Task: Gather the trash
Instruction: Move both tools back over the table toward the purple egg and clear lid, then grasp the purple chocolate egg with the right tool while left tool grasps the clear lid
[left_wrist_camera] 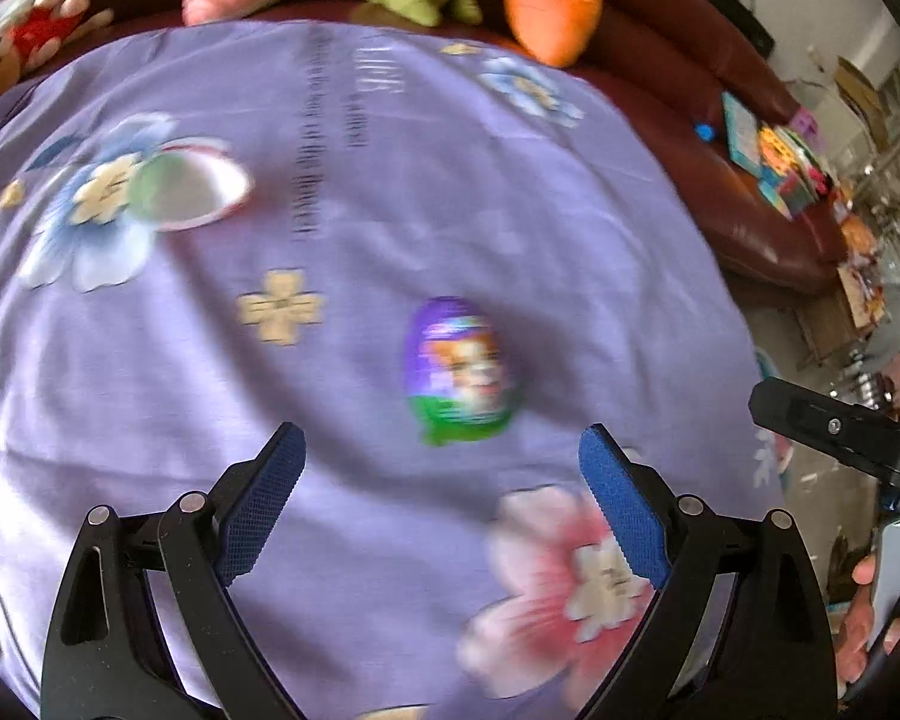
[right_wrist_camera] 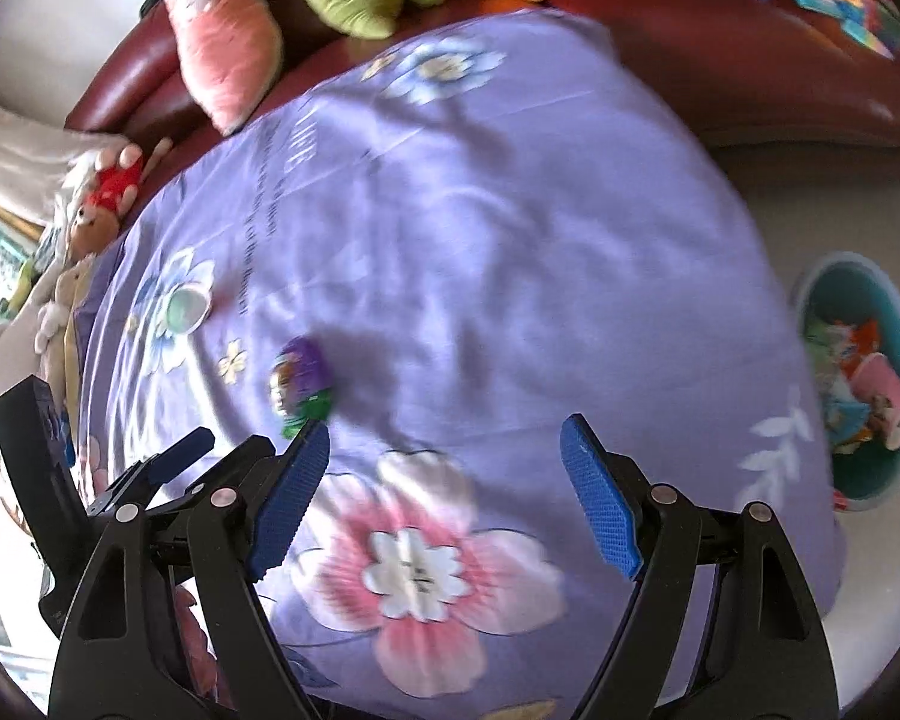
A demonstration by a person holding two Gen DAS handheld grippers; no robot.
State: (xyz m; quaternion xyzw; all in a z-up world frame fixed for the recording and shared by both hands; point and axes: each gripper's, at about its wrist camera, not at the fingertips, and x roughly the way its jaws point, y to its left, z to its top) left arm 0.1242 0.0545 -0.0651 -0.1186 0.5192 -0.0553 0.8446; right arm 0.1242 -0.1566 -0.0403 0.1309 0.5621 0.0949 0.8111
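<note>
- A purple-and-green egg-shaped wrapper (left_wrist_camera: 459, 369) is seen lying on the lilac flowered cloth (left_wrist_camera: 450, 192), just beyond the pink flower print (left_wrist_camera: 570, 576).
- The left tongs (left_wrist_camera: 442, 468) are held wide and empty, near the wrapper.
- The right tongs (right_wrist_camera: 444, 450) are likewise spread, nothing gripped.
- A teal bin (right_wrist_camera: 858, 381) is seen beside the cloth's edge.

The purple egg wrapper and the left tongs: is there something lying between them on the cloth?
No. In the left wrist view only bare purple cloth lies between the egg wrapper and the open left tongs.
</note>
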